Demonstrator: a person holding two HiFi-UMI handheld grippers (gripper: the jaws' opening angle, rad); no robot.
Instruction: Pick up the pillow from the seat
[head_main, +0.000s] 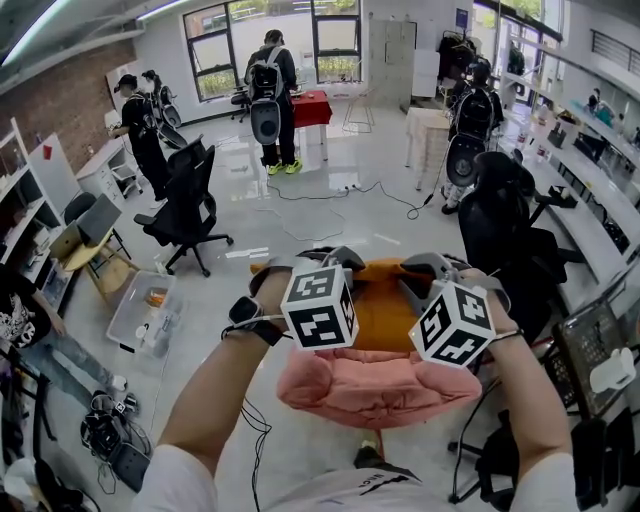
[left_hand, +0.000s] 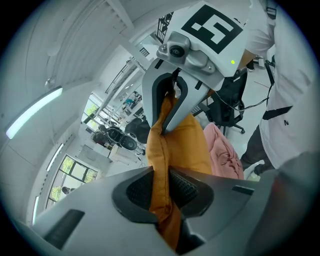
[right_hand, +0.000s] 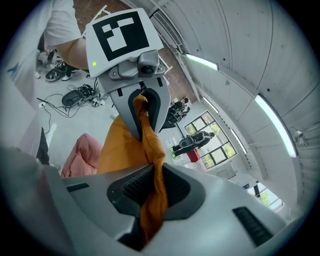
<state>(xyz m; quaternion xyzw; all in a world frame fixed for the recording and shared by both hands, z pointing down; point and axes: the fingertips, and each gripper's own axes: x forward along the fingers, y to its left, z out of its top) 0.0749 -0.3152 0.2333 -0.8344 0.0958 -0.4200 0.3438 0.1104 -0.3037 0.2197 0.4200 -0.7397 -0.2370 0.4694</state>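
Observation:
An orange pillow hangs between my two grippers, lifted above a pink padded seat. My left gripper is shut on the pillow's left edge and my right gripper on its right edge. In the left gripper view the pads of my left gripper pinch the orange pillow; the right gripper clamps the far edge, with the pink seat below. In the right gripper view my right gripper squeezes the pillow, and the left gripper holds the other end.
Black office chairs stand at the left and right. People with backpacks stand farther back near a red table. A clear bin and cables lie on the floor at left. A desk is at the right.

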